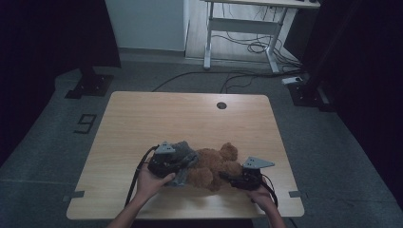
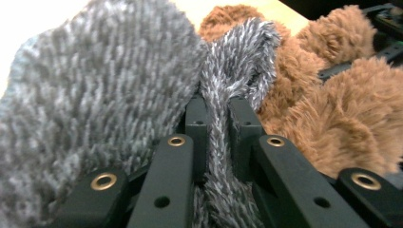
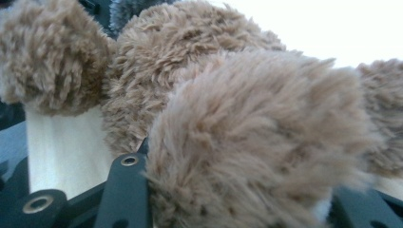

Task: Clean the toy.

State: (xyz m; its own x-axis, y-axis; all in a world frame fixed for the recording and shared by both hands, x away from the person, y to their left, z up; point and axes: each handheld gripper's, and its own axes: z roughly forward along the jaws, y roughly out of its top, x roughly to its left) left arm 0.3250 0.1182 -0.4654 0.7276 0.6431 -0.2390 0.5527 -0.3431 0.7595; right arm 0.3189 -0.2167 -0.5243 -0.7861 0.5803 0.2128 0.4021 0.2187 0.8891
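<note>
A brown teddy bear (image 1: 214, 166) lies on the wooden table (image 1: 190, 114) near its front edge. A grey knitted garment (image 1: 183, 153) covers the bear's left end. My left gripper (image 1: 182, 167) comes in from the left and is shut on a bunched strip of that grey knit (image 2: 217, 142), which runs between its jaws (image 2: 217, 109). Brown fur (image 2: 332, 104) lies just right of them. My right gripper (image 1: 227, 177) comes in from the right, shut on a furry limb of the bear (image 3: 256, 142). The limb fills the gap between its jaws (image 3: 237, 185) and hides the right one.
A round cable hole (image 1: 221, 105) sits near the table's far edge, and the far half of the top is bare wood. Beyond the table are a white desk frame (image 1: 247, 28), floor cables (image 1: 228, 76) and two dark stand bases (image 1: 90, 85).
</note>
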